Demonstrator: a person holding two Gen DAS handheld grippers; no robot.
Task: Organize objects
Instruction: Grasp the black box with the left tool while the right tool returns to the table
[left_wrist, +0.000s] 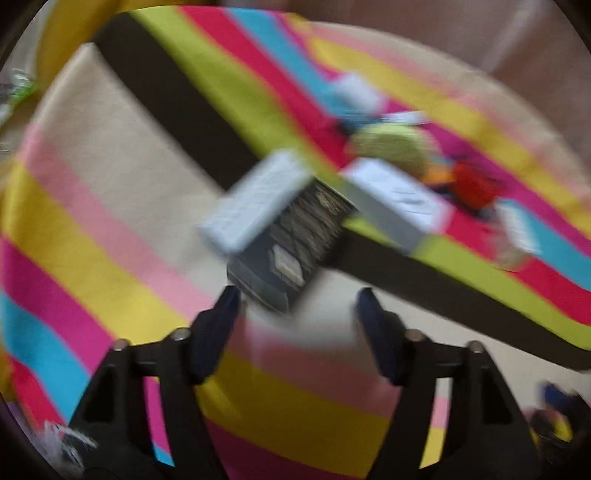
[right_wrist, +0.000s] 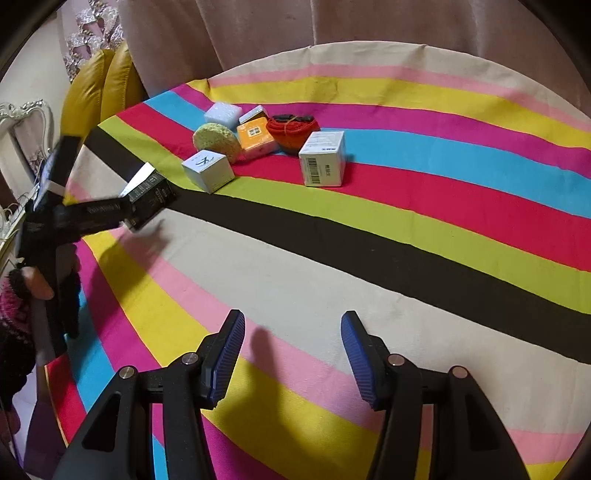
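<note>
Striped cloth covering the worktop. Cluster of small boxes sitting well ahead of the right gripper, jaws standing apart, empty. Black box lying just ahead of the left gripper, jaws parted, not pressing it. Risk: a hurried closing clipping the box's corner, skidding it sideways.

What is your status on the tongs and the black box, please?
Left tongs open, black box at their tips, not clamped. Right tongs open, empty. White box close beyond.
</note>
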